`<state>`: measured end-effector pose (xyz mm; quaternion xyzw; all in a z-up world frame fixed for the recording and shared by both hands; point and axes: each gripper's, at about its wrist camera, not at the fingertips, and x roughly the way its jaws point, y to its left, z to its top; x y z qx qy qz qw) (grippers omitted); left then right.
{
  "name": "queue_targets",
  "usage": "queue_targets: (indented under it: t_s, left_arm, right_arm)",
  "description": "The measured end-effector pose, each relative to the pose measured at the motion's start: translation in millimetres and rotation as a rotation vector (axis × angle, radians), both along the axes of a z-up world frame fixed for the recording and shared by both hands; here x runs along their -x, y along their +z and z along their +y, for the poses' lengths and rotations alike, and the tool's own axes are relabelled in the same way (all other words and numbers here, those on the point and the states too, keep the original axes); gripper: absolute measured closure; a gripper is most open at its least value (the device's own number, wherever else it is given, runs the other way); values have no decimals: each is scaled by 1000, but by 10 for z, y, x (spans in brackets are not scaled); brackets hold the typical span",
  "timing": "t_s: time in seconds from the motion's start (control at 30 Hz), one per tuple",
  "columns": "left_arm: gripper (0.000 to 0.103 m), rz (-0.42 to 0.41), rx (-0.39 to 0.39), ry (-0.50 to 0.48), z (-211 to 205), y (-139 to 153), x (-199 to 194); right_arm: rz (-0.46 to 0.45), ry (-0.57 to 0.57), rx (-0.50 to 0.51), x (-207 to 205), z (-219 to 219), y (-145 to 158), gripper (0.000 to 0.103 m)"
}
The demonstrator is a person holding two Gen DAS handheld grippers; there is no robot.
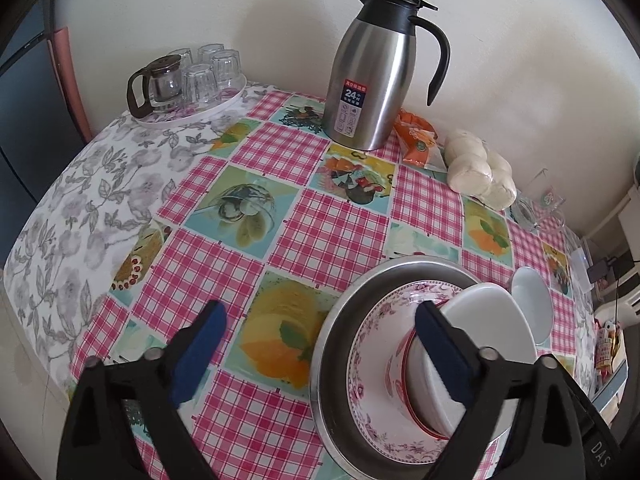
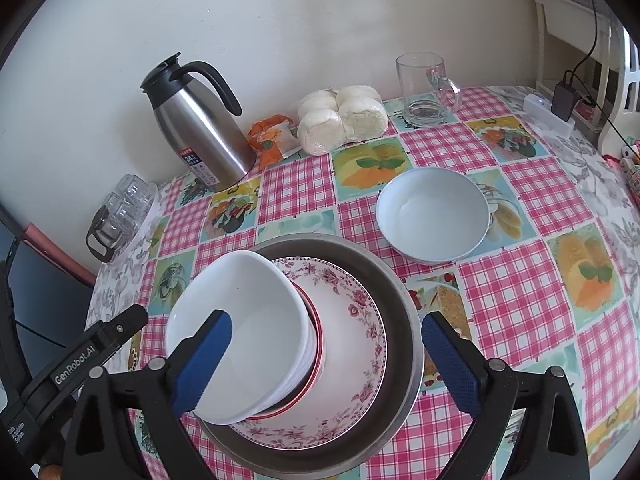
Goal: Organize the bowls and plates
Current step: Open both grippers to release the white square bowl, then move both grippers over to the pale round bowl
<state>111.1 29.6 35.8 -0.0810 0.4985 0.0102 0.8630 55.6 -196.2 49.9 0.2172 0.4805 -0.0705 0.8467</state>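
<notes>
White bowl [image 2: 240,332] sat tilted atop the stack in the steel basin [image 2: 396,280], lower centre. Both left gripper [image 1: 320,344] and right gripper [image 2: 326,360] had jaws wide, holding nothing; second bowl [image 2: 432,216] waited upper right.

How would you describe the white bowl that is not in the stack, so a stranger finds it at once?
Start at the steel basin on the checked tablecloth. Beside it, toward the glass mug, a white bowl sits alone on the cloth. Unlike the tilted white bowl in the basin, it stands upright and level.
</notes>
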Motion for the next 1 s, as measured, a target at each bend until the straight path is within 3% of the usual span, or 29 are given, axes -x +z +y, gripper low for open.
queue_targets:
  t_s: [0.17,0.6,1.0]
  left_arm:
    - [7,-2,-9,18,4,6,13]
    - [7,-26,-6,55,-44,61,61]
    - [6,-88,20,29,-535,198,175]
  right_arm:
    - [-2,5,0,7,-10,1,0]
    - [-11,19,-4,32,-44,37,0]
    - [-8,-67,-11,136,-460,48,0]
